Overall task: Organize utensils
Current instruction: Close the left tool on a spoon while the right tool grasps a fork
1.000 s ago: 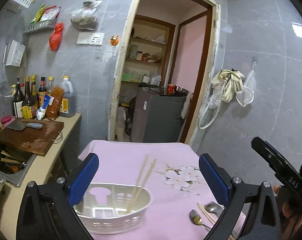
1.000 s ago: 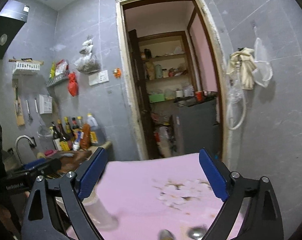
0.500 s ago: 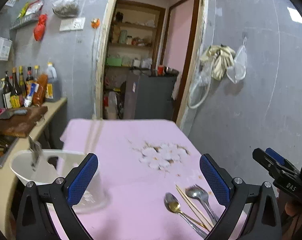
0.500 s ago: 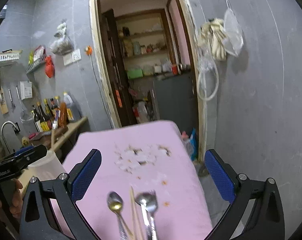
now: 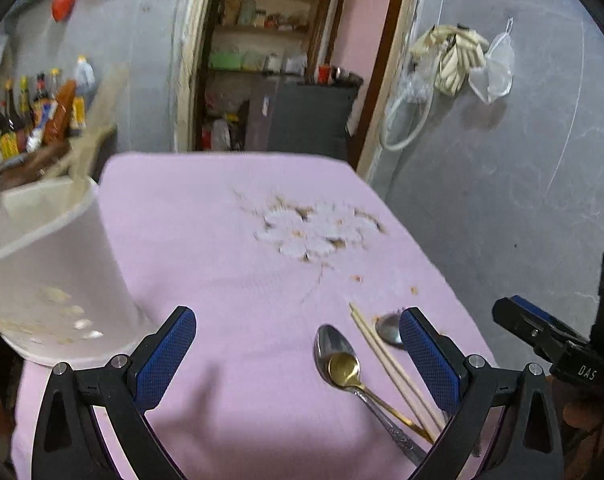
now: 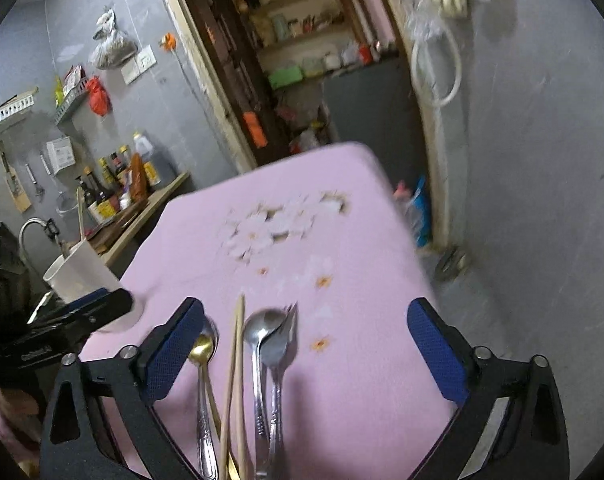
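My right gripper has its fingers spread wide, and they have just been narrowing a touch, with nothing pressed between the pads. Below that gap, at the near edge of the table, lies the cutlery: a gold spoon by my left finger, a pair of chopsticks next to it, then a silver spoon overlapping a fork on the right. All of it lies flat on the pink cloth, handles toward me.

My left gripper is released too, fingers well apart and empty above bare cloth. From this side the gold spoon sits on top of a larger steel spoon, chopsticks just to their right, and another spoon bowl peeks out behind my right finger.

Further out, the white utensil holder stands at the left edge of the table, with blurred chopsticks sticking up from it. A white flower print marks the middle of the cloth. Past the table's far edge is a doorway to shelves, and bottles line the counter at far left.
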